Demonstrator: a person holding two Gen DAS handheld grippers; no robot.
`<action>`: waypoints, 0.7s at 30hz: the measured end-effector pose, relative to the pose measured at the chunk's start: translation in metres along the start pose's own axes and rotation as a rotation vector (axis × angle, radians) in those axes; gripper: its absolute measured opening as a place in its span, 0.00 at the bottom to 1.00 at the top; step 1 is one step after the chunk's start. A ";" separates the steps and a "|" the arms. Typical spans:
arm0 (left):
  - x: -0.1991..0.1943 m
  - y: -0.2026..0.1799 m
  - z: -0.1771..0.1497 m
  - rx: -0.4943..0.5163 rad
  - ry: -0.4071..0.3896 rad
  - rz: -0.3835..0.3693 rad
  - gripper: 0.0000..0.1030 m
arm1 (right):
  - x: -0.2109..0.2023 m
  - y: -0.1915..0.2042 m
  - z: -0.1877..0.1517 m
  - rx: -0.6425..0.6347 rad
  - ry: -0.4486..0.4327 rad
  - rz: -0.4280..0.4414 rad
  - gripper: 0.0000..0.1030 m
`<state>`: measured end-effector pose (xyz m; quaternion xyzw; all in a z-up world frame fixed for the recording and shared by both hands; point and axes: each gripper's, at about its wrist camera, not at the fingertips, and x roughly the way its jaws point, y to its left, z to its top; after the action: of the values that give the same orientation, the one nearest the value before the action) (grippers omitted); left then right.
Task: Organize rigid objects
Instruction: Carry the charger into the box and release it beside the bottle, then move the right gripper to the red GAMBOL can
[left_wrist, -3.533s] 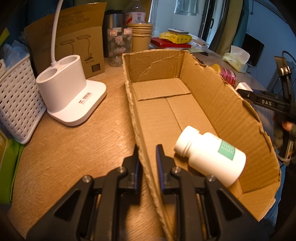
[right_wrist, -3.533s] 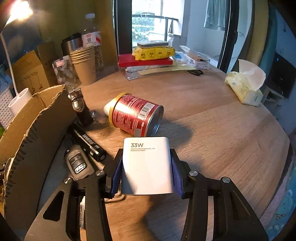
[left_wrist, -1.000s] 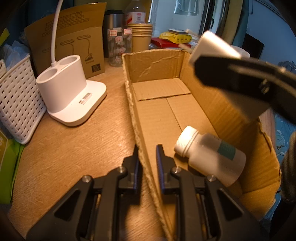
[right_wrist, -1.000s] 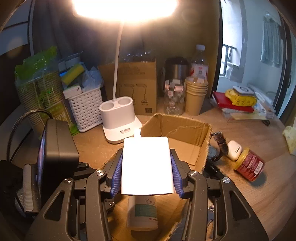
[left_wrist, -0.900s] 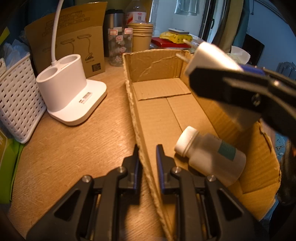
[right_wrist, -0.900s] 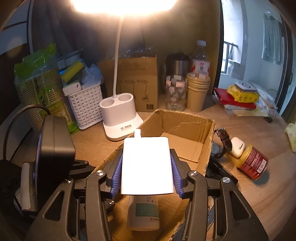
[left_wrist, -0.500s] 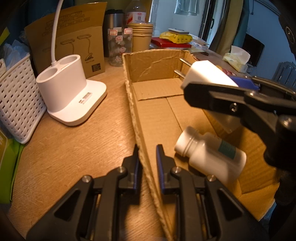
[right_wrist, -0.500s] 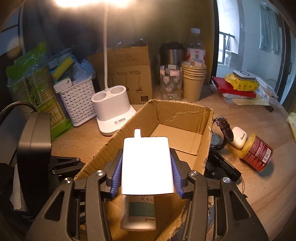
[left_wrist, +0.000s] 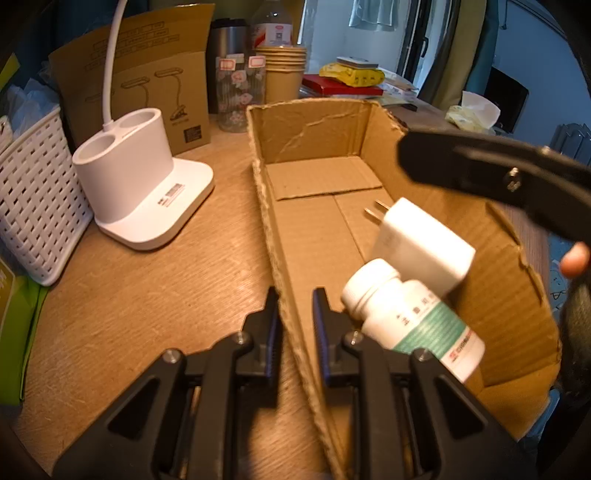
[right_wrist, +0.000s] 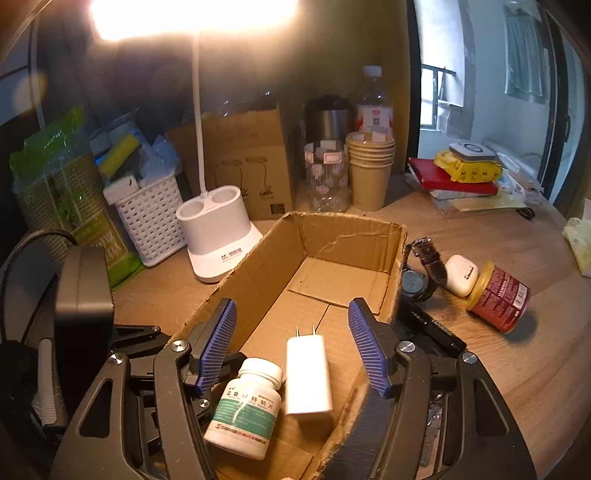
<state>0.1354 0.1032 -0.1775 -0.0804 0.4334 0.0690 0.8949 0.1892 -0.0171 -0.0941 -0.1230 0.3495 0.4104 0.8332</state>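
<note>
Nearest, the left gripper (left_wrist: 294, 325) pinches the cardboard box (left_wrist: 314, 129) by its near left wall, steadying it. The right gripper (right_wrist: 293, 345) hangs above the box; its jaws have just been opening and stand wide with nothing pressed between them. Below, the white charger (right_wrist: 308, 373) lies inside, touching the pill bottle (right_wrist: 245, 406). Two items seem boxed. Farther right on the table, the watch (right_wrist: 423, 269), earbud case (right_wrist: 460, 275), flashlight (right_wrist: 432, 328) and red tin (right_wrist: 498, 299) remain outside.
</note>
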 end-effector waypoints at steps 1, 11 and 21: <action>0.000 0.000 0.000 0.000 -0.001 0.000 0.18 | -0.002 -0.002 0.000 0.003 -0.004 -0.003 0.64; 0.000 0.000 0.000 0.000 0.000 0.000 0.18 | -0.021 -0.018 -0.002 0.030 -0.039 -0.031 0.65; 0.000 0.001 0.000 0.000 0.000 0.000 0.18 | -0.044 -0.047 -0.005 0.063 -0.087 -0.101 0.65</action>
<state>0.1353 0.1038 -0.1773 -0.0804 0.4333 0.0689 0.8950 0.2044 -0.0751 -0.0717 -0.0964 0.3190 0.3614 0.8708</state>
